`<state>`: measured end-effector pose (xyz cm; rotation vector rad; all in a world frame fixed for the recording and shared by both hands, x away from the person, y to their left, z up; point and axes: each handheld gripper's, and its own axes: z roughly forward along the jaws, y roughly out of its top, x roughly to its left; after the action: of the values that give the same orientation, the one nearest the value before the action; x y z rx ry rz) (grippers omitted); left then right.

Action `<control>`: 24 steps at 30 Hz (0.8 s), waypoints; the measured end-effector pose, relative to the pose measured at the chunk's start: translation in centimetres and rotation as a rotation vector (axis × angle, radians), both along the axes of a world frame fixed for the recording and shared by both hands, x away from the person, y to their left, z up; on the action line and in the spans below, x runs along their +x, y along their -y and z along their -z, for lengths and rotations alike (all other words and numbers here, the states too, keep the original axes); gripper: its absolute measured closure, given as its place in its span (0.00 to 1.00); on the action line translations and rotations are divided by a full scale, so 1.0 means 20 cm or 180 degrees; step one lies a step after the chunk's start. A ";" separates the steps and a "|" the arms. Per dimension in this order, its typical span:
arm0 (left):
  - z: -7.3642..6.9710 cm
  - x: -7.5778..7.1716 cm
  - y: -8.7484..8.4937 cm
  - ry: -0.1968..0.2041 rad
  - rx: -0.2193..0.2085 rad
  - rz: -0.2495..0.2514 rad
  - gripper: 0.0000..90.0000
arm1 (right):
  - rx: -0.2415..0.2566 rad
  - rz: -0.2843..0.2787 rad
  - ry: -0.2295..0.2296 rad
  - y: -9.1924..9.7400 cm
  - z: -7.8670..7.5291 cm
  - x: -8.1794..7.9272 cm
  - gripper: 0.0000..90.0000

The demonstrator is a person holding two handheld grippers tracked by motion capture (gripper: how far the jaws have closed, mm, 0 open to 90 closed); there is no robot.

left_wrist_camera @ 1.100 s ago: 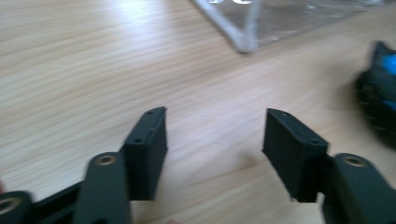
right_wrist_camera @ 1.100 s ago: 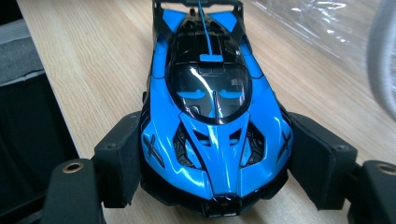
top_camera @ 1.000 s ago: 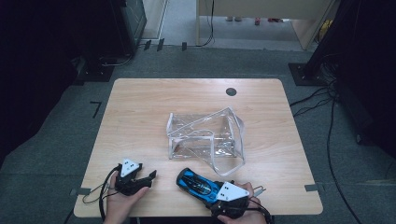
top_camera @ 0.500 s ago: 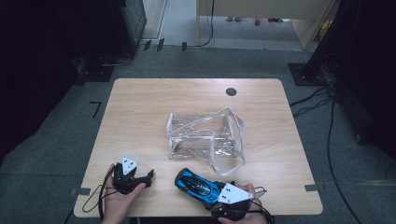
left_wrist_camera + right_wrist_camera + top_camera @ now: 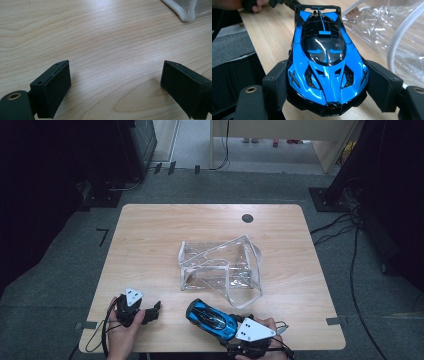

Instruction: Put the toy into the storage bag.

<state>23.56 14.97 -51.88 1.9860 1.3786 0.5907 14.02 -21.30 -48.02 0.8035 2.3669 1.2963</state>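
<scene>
Clear bag (image 5: 220, 265) beside gripped car (image 5: 211, 319) — seemingly touching.

The left gripper (image 5: 156, 309) lies low near the table's front edge, its jaws just opened wide with nothing between them, while the right gripper (image 5: 220, 322) clamps a load by its sides.

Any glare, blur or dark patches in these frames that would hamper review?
High view: soft overall, surroundings nearly black, the clear plastic bag with white trim glinting. Left gripper view: a pale sheen across the light wooden table, sharp grain. Right gripper view: reflections streak the windscreen of the glossy blue and black toy car; the bag's crinkled film behind looks washed out.
</scene>
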 end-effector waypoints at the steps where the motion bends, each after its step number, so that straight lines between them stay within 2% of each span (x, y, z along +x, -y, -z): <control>1: 0.00 0.00 0.00 0.0002 0.0001 -0.0011 0.11 | 0.0015 0.0008 0.0012 0.00 -0.01 0.00 0.29; 14: 0.00 0.01 -0.05 0.0018 -0.0008 -0.0149 0.10 | 0.0192 0.0128 0.0253 0.06 -0.12 -0.03 0.29; 24: 0.00 0.01 -0.05 0.0014 -0.0007 -0.0154 0.10 | 0.0311 0.0363 0.0384 0.16 -0.18 -0.02 0.29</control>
<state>23.75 15.98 -51.92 1.9535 1.4276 0.6148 13.72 -24.48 -44.41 0.8504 2.1469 1.3814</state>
